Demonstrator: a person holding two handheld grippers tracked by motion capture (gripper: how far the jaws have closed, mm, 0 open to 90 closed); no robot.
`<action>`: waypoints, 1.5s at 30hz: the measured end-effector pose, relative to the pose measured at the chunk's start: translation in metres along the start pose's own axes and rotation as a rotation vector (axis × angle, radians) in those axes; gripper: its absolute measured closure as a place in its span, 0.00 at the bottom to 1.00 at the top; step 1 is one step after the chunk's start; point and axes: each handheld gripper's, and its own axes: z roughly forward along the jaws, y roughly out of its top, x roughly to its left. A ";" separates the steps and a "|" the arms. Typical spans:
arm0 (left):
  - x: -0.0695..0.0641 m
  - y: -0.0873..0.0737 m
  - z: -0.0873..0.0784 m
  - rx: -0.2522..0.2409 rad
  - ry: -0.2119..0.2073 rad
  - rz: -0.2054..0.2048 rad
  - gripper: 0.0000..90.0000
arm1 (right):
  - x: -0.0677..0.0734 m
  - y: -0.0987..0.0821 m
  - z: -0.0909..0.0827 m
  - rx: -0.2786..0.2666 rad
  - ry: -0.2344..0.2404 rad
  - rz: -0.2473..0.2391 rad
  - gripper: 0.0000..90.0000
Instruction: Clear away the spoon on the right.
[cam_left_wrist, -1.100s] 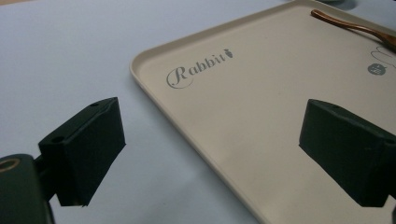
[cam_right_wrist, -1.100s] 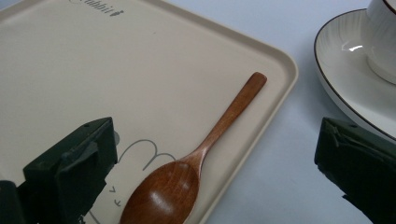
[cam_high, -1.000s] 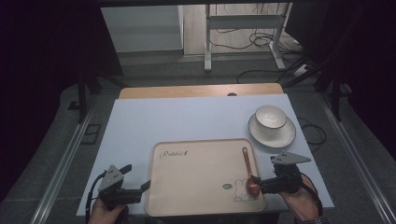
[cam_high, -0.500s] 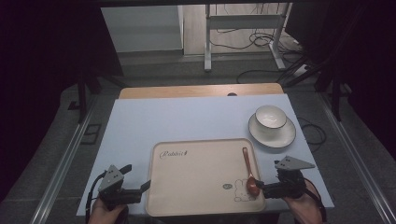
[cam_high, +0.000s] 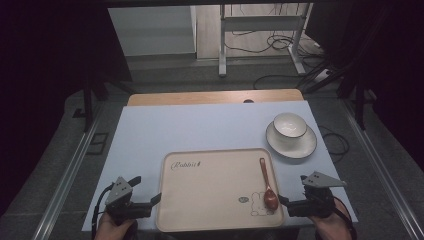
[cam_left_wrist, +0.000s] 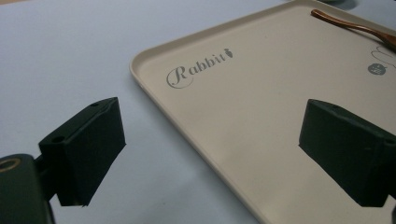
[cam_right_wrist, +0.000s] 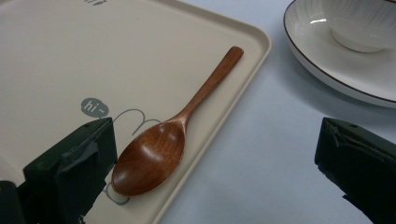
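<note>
Cream tray (cam_high: 215, 200), rectangular with rounded corners and a low raised rim, lies on a pale blue-white table (cam_high: 200, 130) near the person's edge. Matte, smooth surface. Grey print on it.

High view: left gripper (cam_high: 150, 202) just off the tray's left edge, right gripper (cam_high: 286, 202) just off its right edge, both low at the near side, each held in a hand. Grey three-cornered plate on top of each. Wooden spoon (cam_high: 267, 185) lies inside the tray along its right side, bowl toward the person, handle pointing away. White bowl (cam_high: 289, 125) sits on a white plate (cam_high: 292, 145) beyond the tray's right corner, apart from it. A strip of bare wood shows at the table's far edge.

Left gripper view: jaws wide apart, nothing between them but table and tray rim; one jaw over the table, the other over the tray. The script "Rabbit" with a small carrot mark reads clearly here; in the high view it is barely legible. Spoon handle tip at the top right corner.

Right gripper view: jaws wide apart, holding nothing. One jaw over the tray just beside the spoon's bowl, whether touching I cannot tell; the other over the table. Spoon grain is reddish-brown, polished, with a soft highlight in its oval bowl; handle slim, flaring slightly at the end. A grey "hi~" bubble and line drawing lie partly under the spoon. Plate rim carries a thin dark line; bowl wall finely ribbed.
</note>
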 end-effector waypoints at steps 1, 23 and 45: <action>0.000 0.000 0.000 0.000 0.000 -0.001 0.07 | 0.000 -0.001 -0.001 -0.001 -0.003 0.001 0.00; 0.000 0.000 0.000 -0.001 0.000 -0.003 0.08 | -0.003 -0.017 -0.023 -0.024 -0.039 0.023 0.00; 0.001 0.000 0.000 -0.003 -0.002 -0.010 0.08 | -0.012 -0.041 -0.035 -0.033 -0.054 0.062 0.00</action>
